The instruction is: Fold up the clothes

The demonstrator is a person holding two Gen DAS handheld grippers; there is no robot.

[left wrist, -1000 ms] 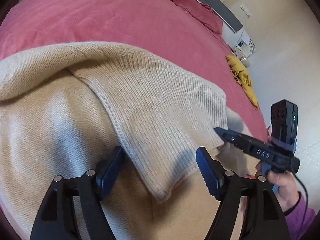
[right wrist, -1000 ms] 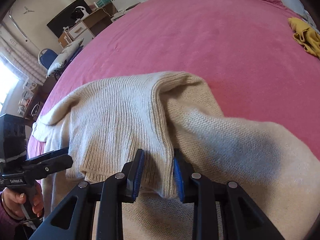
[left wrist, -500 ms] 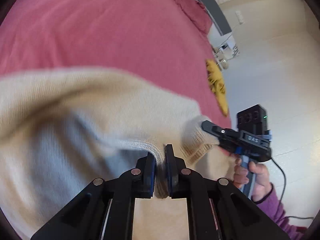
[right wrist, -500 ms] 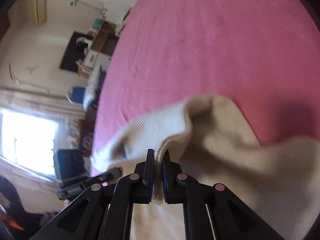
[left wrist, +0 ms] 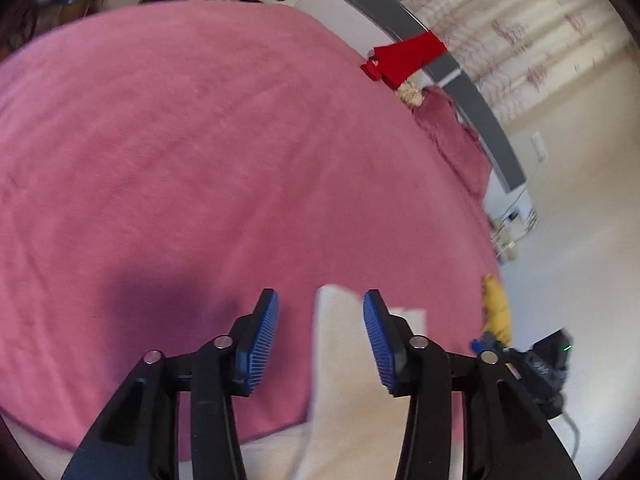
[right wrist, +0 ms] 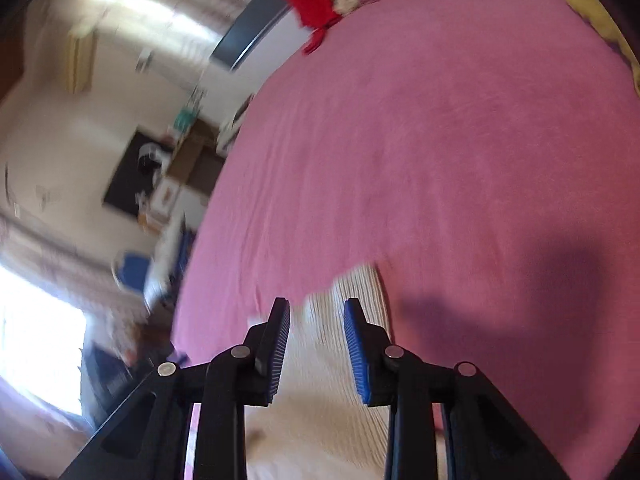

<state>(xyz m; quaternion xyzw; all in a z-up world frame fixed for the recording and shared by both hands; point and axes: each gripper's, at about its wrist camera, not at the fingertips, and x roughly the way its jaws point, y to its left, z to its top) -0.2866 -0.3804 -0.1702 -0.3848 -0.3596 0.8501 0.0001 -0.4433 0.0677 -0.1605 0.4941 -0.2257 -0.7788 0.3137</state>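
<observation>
Both jaws opening over the pink bedspread (left wrist: 200, 160): left gripper (left wrist: 320, 332) moderately apart, right gripper (right wrist: 316, 340) narrower, cream sweater (right wrist: 332, 392) lying loose between the pads at the bedspread's near edge, gripped by neither. Best to let the knit drop flat, then pull clear without snagging. Motion blur and black frames hide the fold's shape.
</observation>
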